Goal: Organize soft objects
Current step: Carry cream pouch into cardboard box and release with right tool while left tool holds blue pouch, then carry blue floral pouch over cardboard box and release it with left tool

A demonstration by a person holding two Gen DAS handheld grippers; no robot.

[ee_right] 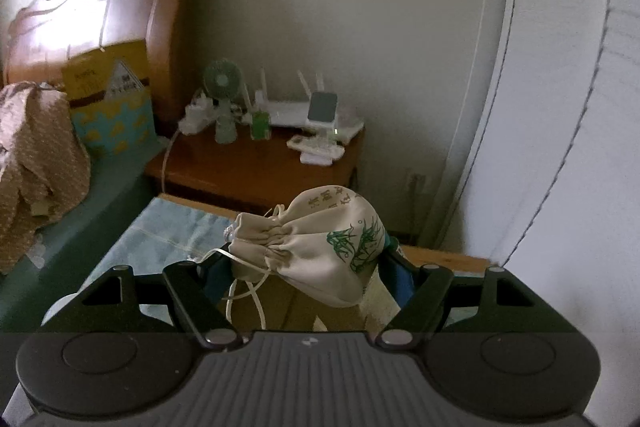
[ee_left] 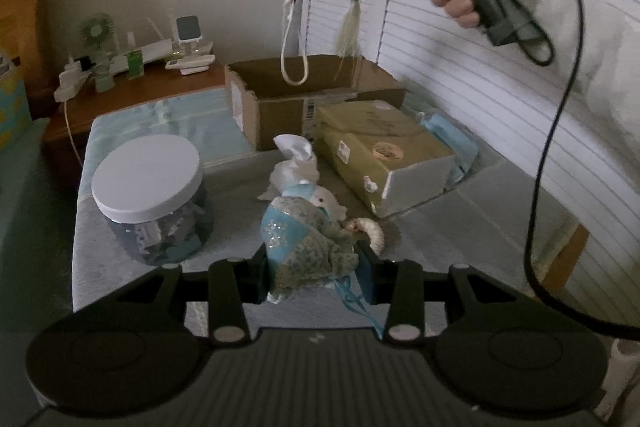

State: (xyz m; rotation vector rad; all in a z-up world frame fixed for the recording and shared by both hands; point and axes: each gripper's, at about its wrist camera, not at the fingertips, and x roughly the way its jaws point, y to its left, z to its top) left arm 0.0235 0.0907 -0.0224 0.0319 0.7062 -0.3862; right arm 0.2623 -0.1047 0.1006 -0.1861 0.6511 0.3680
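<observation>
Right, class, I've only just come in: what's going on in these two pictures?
A person holds a gripper in each hand. The right gripper is shut on a cream drawstring pouch, held up above an open cardboard box with its cord and tassel dangling. The left gripper is closed around a blue patterned pouch low over the grey surface, beside a white-lidded jar.
</observation>
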